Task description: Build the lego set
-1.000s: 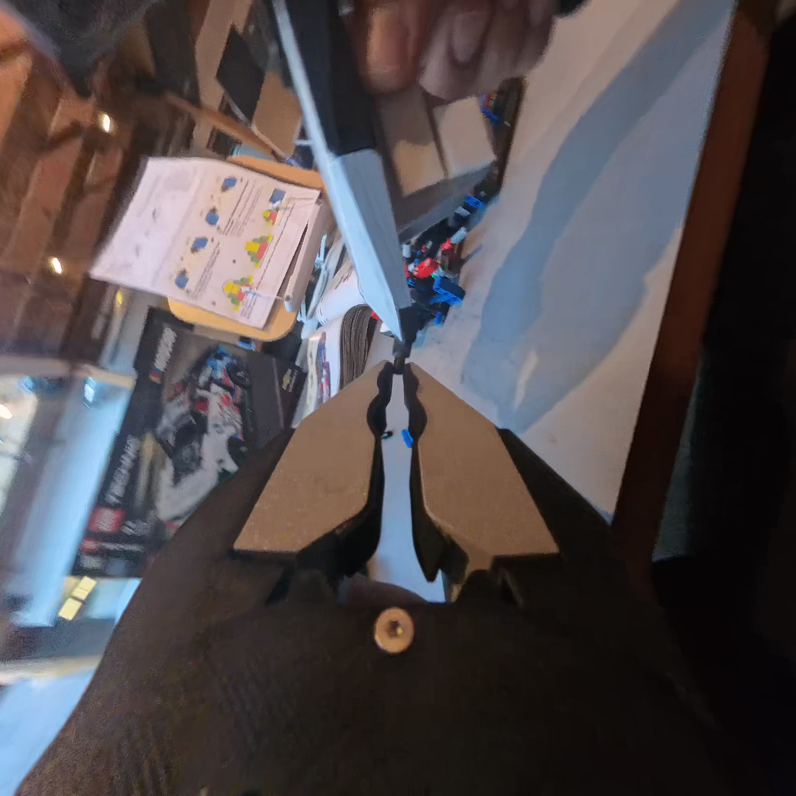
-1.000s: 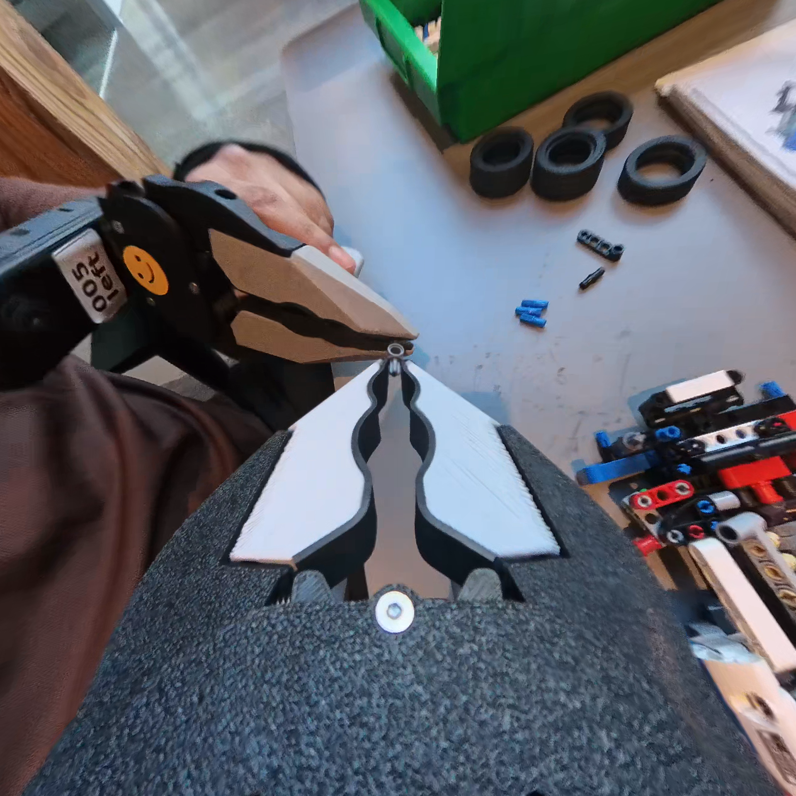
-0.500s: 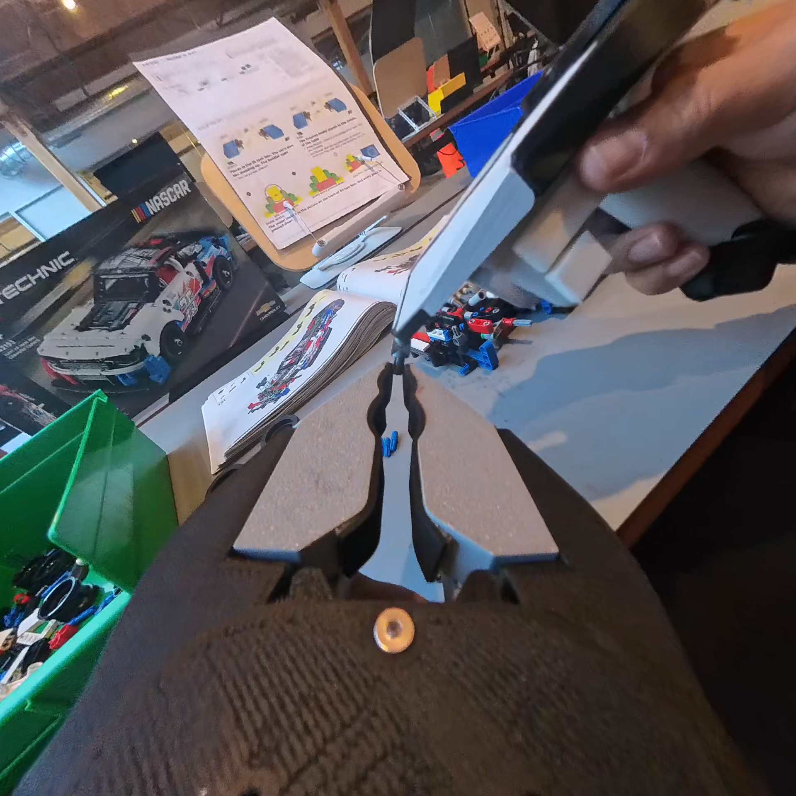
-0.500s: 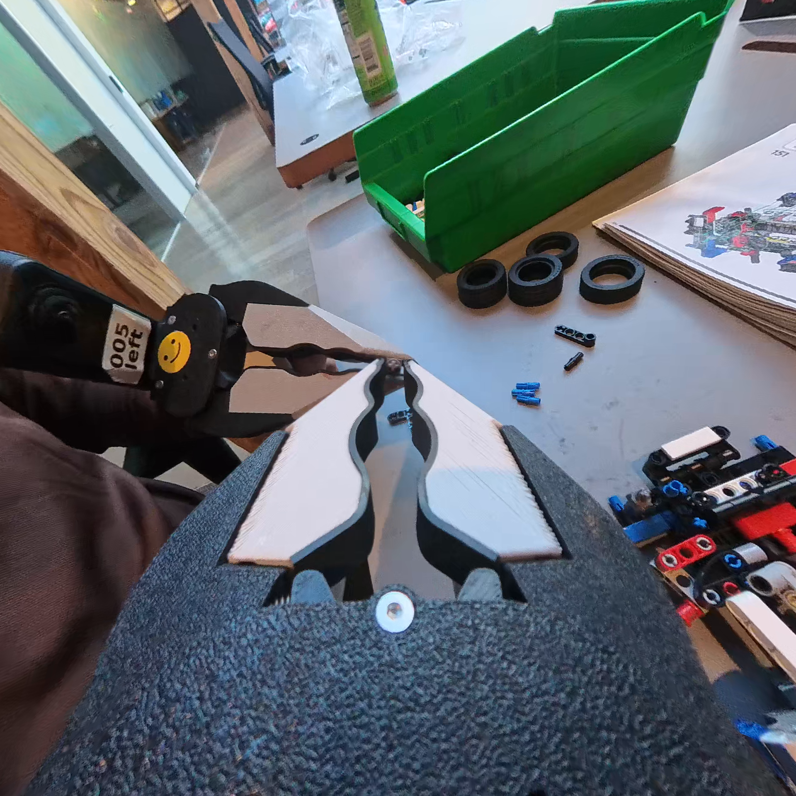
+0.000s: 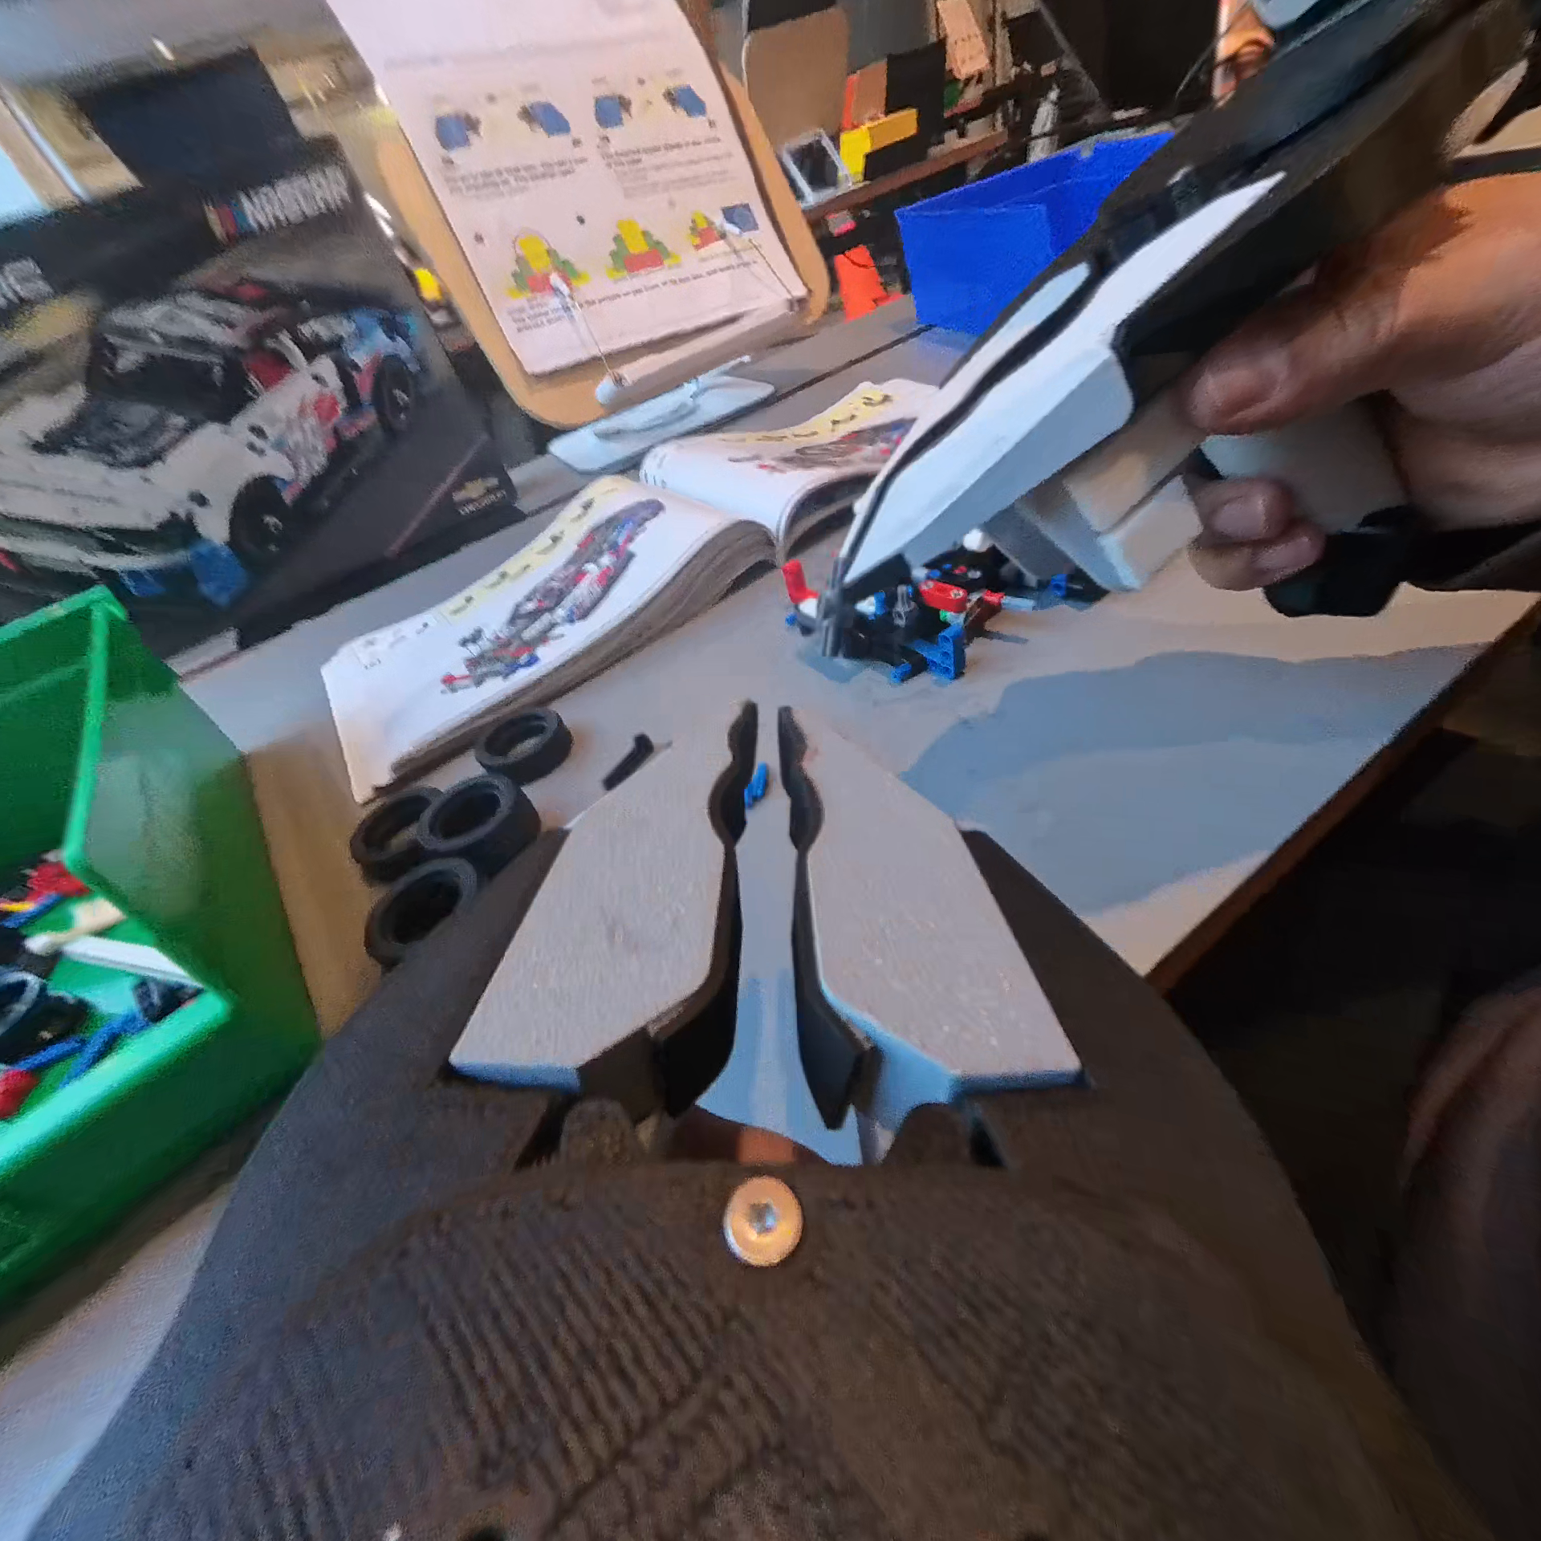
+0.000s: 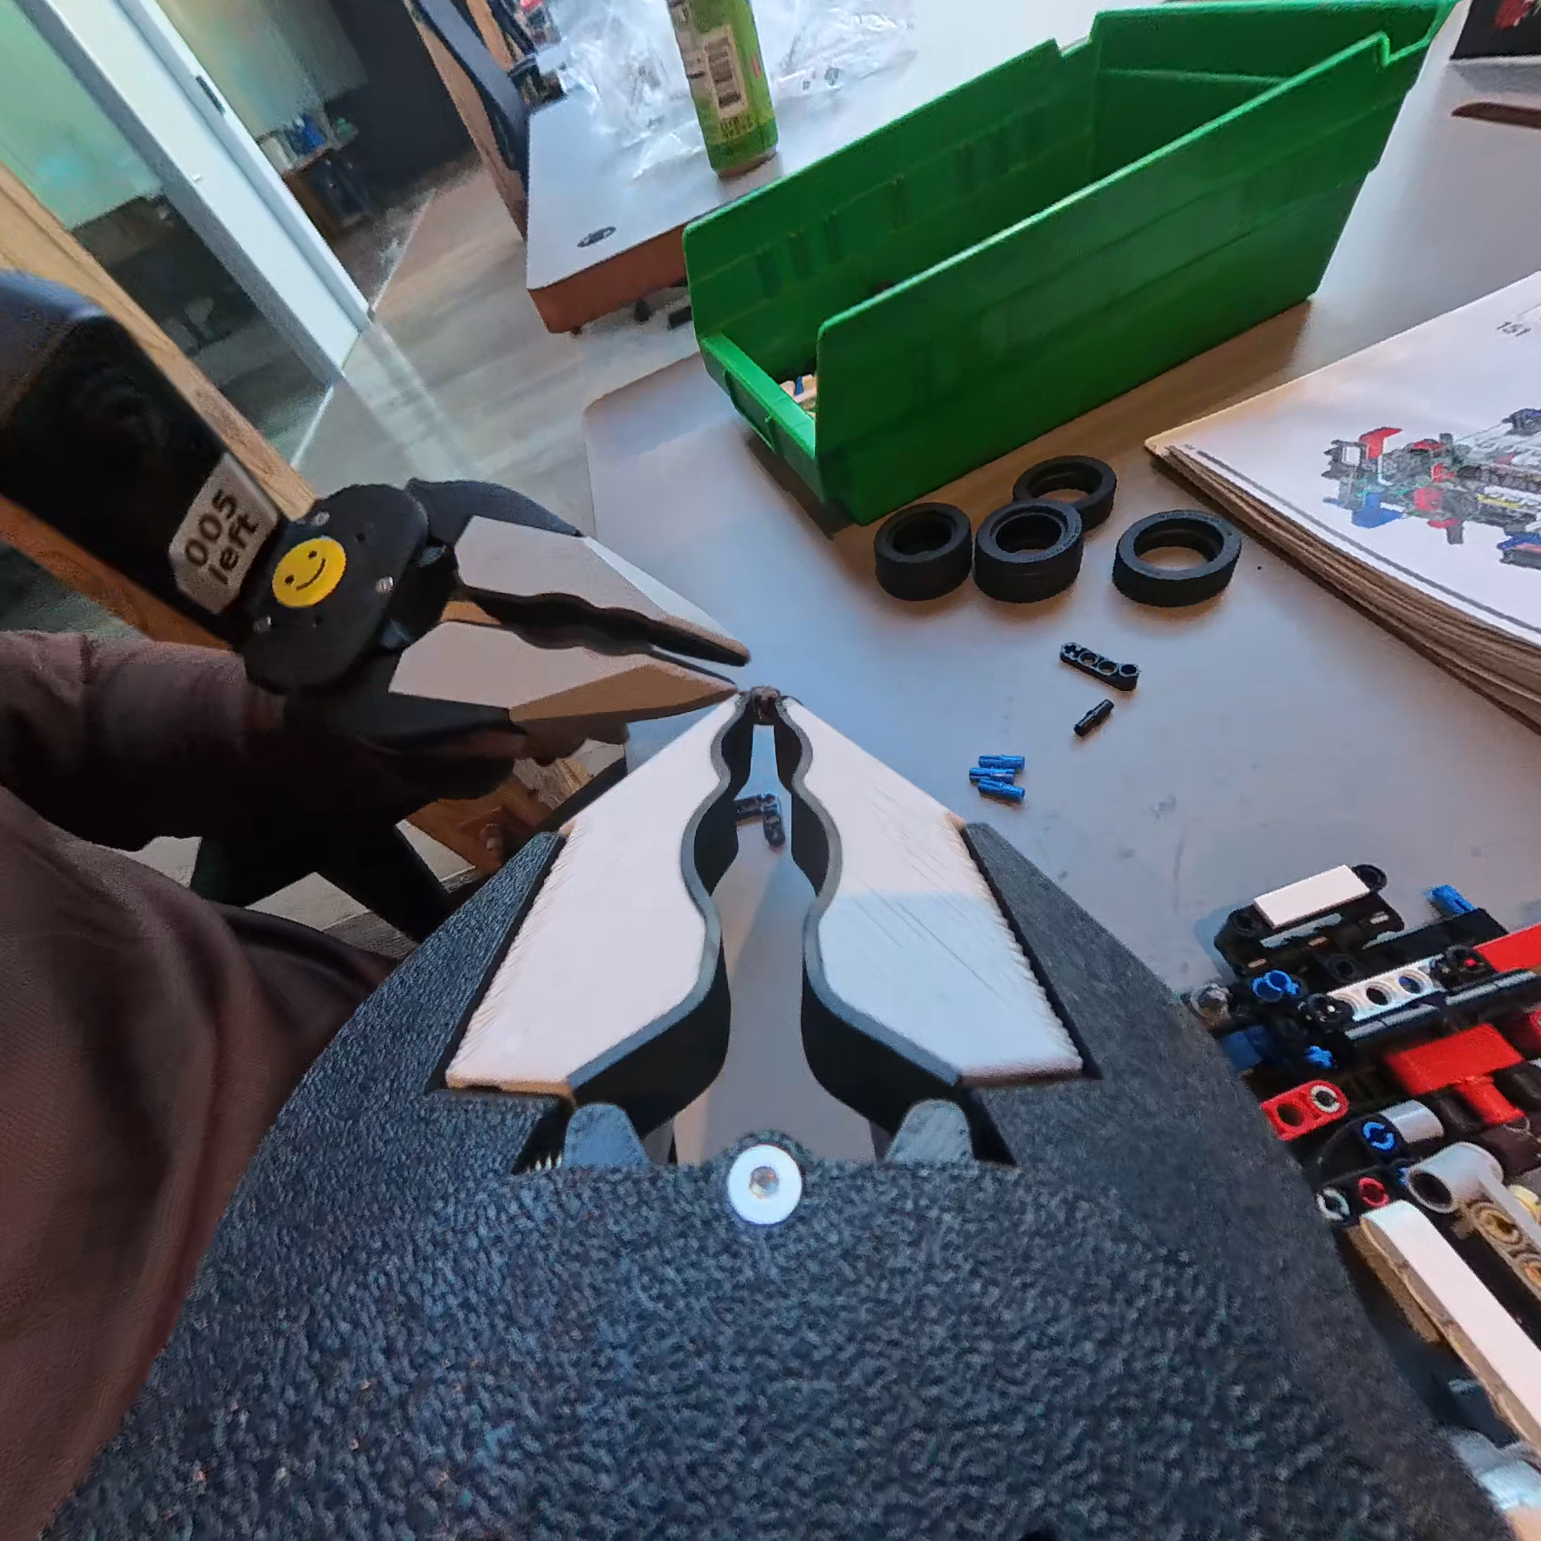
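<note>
My left gripper (image 5: 769, 721) carries a grey printed sticker (image 6: 221, 534) and a yellow smiley badge (image 6: 308, 571). Its jaws stand a little apart with nothing between them, and it lies almost level, tips just beside my right gripper (image 6: 763, 709). The right one is closed on a small dark piece (image 6: 760, 697), above bare table (image 6: 1251, 792). The half-built lego model (image 6: 1376, 1026) sits to the right, near the table's front edge (image 5: 1251, 917). Blue pins (image 6: 996, 775) and four black tyres (image 6: 1026, 550) lie farther in, in front of the green bin (image 6: 1084, 292).
</note>
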Available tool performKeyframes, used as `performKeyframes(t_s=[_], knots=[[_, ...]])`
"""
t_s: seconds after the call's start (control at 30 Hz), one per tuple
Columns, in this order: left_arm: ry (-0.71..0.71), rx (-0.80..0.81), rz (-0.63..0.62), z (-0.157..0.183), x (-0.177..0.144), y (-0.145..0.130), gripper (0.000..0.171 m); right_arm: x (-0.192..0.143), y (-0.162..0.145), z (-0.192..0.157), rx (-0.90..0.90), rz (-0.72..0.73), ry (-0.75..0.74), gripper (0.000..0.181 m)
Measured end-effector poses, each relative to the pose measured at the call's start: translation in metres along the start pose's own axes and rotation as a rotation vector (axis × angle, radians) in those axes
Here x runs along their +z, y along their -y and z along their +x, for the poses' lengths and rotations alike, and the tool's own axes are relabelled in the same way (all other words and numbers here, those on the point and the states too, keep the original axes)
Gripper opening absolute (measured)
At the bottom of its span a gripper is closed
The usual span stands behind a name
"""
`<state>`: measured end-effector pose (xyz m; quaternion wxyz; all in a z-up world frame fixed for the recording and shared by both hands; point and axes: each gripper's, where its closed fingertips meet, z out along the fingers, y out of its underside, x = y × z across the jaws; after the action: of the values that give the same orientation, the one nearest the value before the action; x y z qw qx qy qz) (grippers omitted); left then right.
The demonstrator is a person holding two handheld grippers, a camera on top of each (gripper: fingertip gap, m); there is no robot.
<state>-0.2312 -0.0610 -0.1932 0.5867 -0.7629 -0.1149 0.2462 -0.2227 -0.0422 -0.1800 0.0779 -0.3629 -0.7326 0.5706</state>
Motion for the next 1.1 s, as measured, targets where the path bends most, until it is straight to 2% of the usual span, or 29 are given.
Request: performKeyframes(t_s=[0.13,0.37,0.6,0.8,1.0,1.1], knots=[[-0.087,-0.080,-0.064,-0.002,-0.002,-0.014,0.010,0.005,-0.007,0.000,0.052,-0.019,0.048,0.004],[-0.190,-0.064,-0.066,0.017,0.004,-0.003,0.010,0.015,-0.009,-0.010,0.086,-0.036,0.107,0.004],[-0.146,-0.045,-0.066,0.006,0.004,-0.003,0.005,0.022,-0.004,-0.010,0.064,-0.050,0.090,0.005],[-0.068,-0.055,-0.052,-0.002,0.002,-0.003,0.005,0.025,0.001,-0.009,0.089,0.006,0.085,0.003],[-0.078,-0.153,-0.069,-0.005,0.005,-0.008,0.006,0.019,0.003,-0.001,0.111,0.030,0.076,0.003],[-0.083,-0.152,-0.066,-0.004,0.005,-0.007,0.005,0.021,0.002,-0.001,0.110,0.027,0.072,0.004]])
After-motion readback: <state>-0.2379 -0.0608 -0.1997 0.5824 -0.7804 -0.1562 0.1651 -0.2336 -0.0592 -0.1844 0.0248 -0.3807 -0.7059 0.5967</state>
